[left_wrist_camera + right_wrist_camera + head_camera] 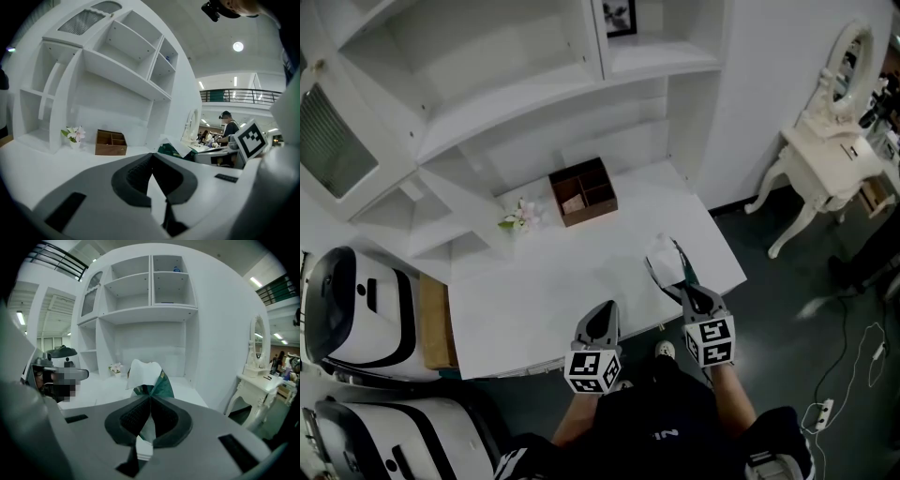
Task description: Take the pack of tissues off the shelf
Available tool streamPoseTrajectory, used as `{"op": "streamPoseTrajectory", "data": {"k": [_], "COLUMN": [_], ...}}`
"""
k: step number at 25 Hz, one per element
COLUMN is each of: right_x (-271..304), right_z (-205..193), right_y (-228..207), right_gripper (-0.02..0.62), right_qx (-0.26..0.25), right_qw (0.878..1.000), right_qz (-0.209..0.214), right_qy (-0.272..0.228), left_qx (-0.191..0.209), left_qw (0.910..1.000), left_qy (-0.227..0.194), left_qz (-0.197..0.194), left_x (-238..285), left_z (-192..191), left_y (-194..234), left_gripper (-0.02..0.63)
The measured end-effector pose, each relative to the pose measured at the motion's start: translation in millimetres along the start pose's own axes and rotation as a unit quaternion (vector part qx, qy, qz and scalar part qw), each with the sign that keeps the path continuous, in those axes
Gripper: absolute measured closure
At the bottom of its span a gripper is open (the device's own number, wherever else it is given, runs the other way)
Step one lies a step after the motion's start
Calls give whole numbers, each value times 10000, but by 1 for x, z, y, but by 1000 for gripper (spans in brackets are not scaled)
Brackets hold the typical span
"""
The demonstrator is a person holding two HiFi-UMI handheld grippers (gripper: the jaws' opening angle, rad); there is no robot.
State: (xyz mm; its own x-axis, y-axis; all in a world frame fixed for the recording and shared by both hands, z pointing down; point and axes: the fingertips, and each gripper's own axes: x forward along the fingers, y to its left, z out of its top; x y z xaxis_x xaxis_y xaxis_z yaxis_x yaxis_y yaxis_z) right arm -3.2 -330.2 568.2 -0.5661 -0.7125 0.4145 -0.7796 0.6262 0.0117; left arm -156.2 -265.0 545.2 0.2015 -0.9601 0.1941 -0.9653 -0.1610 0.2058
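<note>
My left gripper (152, 161) is closed tight on nothing, idle over the desk's (534, 291) front edge. The box (583, 191) sits well behind it, under the shelves. To the right, my right gripper (150, 400) is clamped on the near end of the pack (151, 375). The pack is off the shelves and out over the desk's right side, though I can't tell whether it touches the top. It looks light and soft, with slick film that gives under the pads. I'd judge this end pinch likely to slip or sag. A hold across the fuller middle, squeezed gently, should carry it better.
</note>
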Motion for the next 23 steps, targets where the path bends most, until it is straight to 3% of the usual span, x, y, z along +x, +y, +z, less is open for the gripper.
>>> {"op": "streamPoseTrajectory", "data": {"k": [8,16,23], "right_x": [3,8,9], "right_z": [-1,-12,-5], "right_y": [0,-1,-9], "right_gripper": [580,580,580], "right_qx": [-112,-331,-363], "right_qw": [9999,9994,9993], "right_qz": [34,26,-56], "right_qy": [36,138,40], "left_qx": [-69,-37,56], "left_qw": [9991,9988,9993], "left_qy": [129,198,2], "left_qz": [410,453,363], "left_x": [2,5,8], "left_z": [-6,-10,-2], "left_y": [9,9,3], "left_gripper": [603,603,603]}}
